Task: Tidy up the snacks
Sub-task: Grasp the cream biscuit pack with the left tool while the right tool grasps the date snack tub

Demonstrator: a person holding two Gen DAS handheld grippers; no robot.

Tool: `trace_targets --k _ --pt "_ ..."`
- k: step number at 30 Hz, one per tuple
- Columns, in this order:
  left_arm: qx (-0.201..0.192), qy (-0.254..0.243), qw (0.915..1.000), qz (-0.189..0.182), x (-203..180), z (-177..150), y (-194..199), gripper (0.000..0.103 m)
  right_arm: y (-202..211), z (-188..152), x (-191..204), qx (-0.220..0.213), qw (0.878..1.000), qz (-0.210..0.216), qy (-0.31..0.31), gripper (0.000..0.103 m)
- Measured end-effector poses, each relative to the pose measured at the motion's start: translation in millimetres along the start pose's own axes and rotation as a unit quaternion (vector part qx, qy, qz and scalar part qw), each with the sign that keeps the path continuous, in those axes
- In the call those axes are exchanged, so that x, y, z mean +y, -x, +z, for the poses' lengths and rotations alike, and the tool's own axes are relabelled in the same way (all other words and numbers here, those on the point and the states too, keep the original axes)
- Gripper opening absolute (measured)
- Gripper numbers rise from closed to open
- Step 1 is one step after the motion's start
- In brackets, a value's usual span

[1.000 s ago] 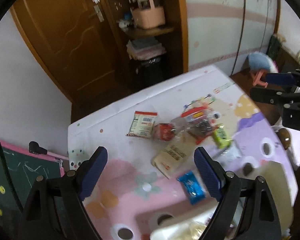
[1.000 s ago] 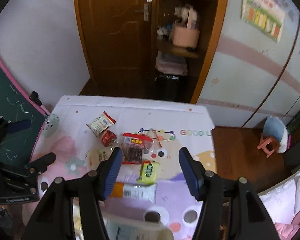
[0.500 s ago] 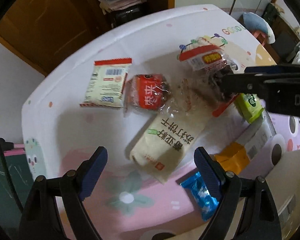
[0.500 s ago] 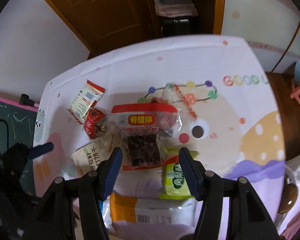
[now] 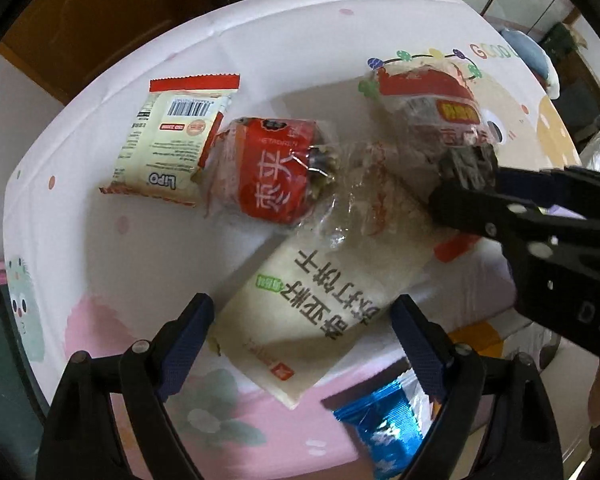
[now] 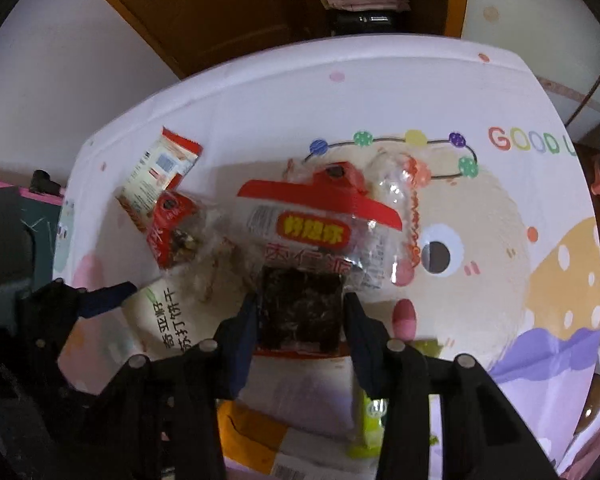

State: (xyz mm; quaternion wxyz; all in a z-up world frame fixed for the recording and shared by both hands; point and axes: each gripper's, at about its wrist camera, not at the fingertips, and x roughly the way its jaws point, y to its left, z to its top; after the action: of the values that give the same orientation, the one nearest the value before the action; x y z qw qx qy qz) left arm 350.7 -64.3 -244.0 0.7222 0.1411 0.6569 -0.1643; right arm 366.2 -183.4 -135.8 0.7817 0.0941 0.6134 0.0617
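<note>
The right hand-held gripper (image 6: 300, 312) has just been closing on the date bag (image 6: 300, 308) at frame centre; lift slowly. The left hand-held gripper (image 5: 300, 340) gapes over the cracker pack (image 5: 324, 296): centre it.

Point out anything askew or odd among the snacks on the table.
The snacks lie in a crooked heap: the cream cracker pack sits diagonally, its top under a clear wrapper, and the red-topped date bag overlaps them. Nothing looks spilled or torn.
</note>
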Motion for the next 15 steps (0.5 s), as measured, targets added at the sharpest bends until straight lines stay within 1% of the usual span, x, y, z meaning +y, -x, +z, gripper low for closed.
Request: trace_targets --k 2,4,5,6,9,13,15 --pt "0.000 0.002 1.0000 -0.002 1.5 0.3 0.5 0.089 1.3 -1.5 -4.1 0.002 1.000 0.001 -0.006 0.041" --pt "-0.004 -0.006 1.0000 -0.003 0.1 3.4 3.6 0.081 2.6 -3.9 -7.4 0.006 1.000 0.000 -0.008 0.041" --pt "-0.007 -0.012 0.9999 -0.003 -2.6 3.9 5.9 0.071 3.4 -5.1 -8.9 0.008 1.000 0.001 -0.011 0.041" --pt "-0.006 -0.017 0.9998 -0.003 -4.8 3.1 8.2 0.065 4.3 -6.2 -10.0 0.010 1.000 0.003 -0.014 0.041" --pt "0.002 -0.017 0.9999 0.002 -8.1 5.8 11.1 0.058 10.8 -9.6 -12.6 0.007 1.000 0.011 -0.019 0.041" --pt "0.006 -0.022 0.9995 0.021 -12.3 2.6 15.8 0.056 25.3 -14.6 -14.2 -0.001 0.999 0.026 -0.024 0.041" --pt "0.001 -0.019 0.9996 0.021 -13.8 -0.4 23.5 0.056 36.1 -19.5 -14.9 -0.009 0.999 0.033 -0.024 0.041"
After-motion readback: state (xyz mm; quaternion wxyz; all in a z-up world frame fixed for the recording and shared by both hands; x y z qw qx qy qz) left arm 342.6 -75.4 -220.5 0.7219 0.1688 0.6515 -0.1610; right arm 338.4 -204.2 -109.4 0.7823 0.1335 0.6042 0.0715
